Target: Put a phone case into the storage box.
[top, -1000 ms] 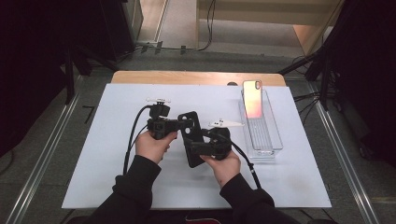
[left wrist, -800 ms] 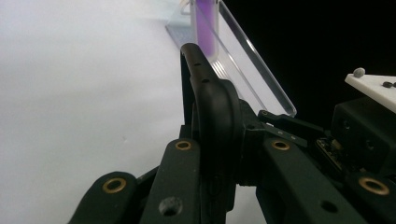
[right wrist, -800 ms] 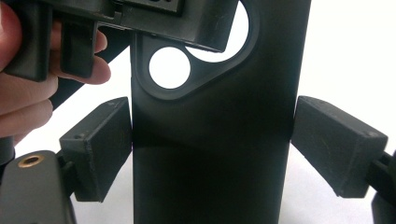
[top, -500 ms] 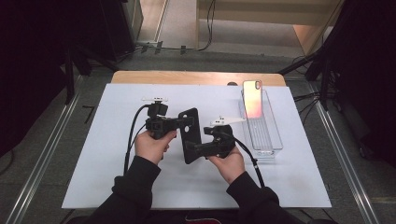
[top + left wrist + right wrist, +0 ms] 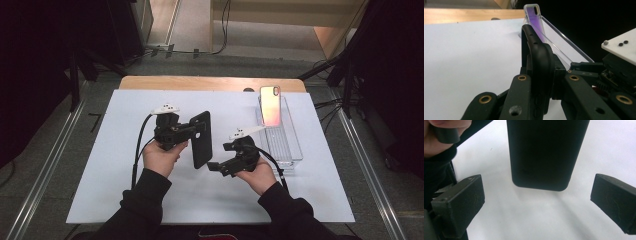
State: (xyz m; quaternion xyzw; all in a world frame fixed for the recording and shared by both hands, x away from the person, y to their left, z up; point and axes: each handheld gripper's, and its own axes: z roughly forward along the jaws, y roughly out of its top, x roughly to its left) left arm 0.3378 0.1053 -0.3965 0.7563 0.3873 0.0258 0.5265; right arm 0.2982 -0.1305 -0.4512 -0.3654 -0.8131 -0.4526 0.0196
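Observation:
A black phone case (image 5: 201, 139) stands on edge above the white mat, with my left gripper (image 5: 192, 130) shut on its left side. In the left gripper view both jaws clamp the case's rim (image 5: 537, 55). My right gripper (image 5: 219, 157) sits just to the right of the case and below it in the high view. Its jaws have just been opening and now stand wide. In the right gripper view the case's rounded end (image 5: 547, 152) hangs beyond the fingers (image 5: 461, 202), touching neither of them.
A clear plastic tray (image 5: 285, 145) lies at the right of the white mat (image 5: 100, 165). A phone in an iridescent pink case (image 5: 270, 105) leans upright at the tray's far end. The wooden table edge (image 5: 200, 82) runs behind the mat.
My right gripper has let go of the black case, opened and drawn slightly away toward the near right. The left gripper still holds the case, now turned more upright.

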